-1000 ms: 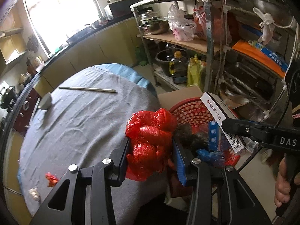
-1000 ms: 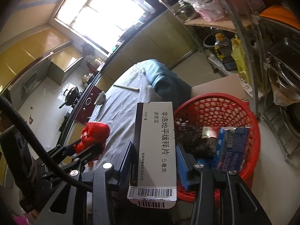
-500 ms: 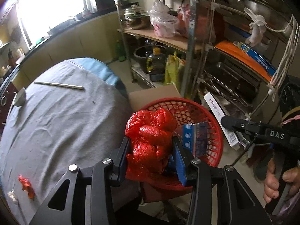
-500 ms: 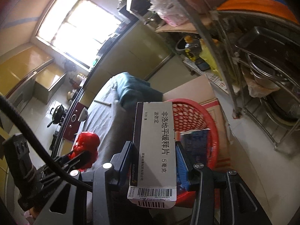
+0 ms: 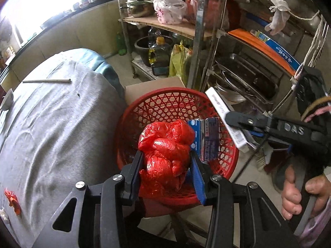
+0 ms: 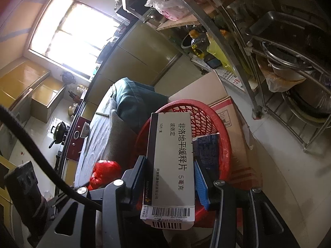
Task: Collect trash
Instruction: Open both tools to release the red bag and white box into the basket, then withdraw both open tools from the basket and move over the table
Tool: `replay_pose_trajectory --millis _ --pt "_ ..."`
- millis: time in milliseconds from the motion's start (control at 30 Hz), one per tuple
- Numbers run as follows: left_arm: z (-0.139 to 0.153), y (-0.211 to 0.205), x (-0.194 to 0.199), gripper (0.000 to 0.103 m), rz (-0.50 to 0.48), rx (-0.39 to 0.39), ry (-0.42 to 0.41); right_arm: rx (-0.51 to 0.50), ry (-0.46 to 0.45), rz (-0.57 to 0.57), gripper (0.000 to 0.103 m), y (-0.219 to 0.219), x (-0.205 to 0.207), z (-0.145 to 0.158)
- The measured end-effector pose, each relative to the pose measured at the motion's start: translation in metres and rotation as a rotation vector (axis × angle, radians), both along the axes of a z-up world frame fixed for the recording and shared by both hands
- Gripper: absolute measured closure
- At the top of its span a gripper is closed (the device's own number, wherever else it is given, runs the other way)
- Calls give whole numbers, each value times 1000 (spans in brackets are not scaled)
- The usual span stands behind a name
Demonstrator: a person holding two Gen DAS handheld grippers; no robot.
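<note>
Red bag [image 5: 165,155] btwn left fingers [image 5: 135,173], white box [image 6: 171,161] btwn right fingers [image 6: 201,188].

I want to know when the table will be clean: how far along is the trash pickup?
Done: a blue packet already lies in the red basket. In hand: the left gripper holds a red plastic bag over it; the right gripper holds a medicine box. Left: red scrap and white scrap on the table.

Medicine box [image 6: 171,157]: "AstraZeneca", "5"
</note>
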State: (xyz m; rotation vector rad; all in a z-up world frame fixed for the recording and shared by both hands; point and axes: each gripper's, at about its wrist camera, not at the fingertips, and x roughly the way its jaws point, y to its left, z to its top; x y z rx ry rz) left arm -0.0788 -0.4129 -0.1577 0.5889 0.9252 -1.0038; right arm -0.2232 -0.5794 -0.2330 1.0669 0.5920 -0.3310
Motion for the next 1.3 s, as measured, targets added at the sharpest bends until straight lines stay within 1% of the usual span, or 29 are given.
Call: replay_pose_trajectory --millis 67,100,167,200,300,467,567,733,800,833,933,1033,1300 --pt "-1 0 0 56 -6 3 10 8 -7 -9 54 -3 6 -2" --pt "-1 1 1 55 -10 1 21 15 -19 -19 52 -6 10 -4" --pt "1 3 3 46 -8 -10 28 45 -34 -28 49 -11 18 -8" --pt "3 6 4 44 -4 -22 23 58 -38 -30 48 -13 20 -9" --pt "9 13 6 43 7 -31 8 77 -55 -30 43 -13 26 -7" --pt "21 28 12 41 53 -25 -50 47 -54 -7 42 -2 23 0" --pt "31 40 16 41 102 -20 -104 58 -53 4 42 4 22 1" --pt "53 62 22 40 165 -26 -204 43 -52 47 42 20 31 12" --pt "61 73 25 36 188 -35 -230 35 -52 66 42 27 37 17" --pt "64 76 26 33 197 -37 -238 31 -53 78 42 30 40 20" --pt "73 90 28 31 228 -52 -277 13 -54 112 42 42 49 29" --pt "79 101 30 31 248 -57 -302 -1 -55 139 42 53 56 36" --pt "92 137 39 30 317 -71 -320 -32 -48 194 42 76 72 53"
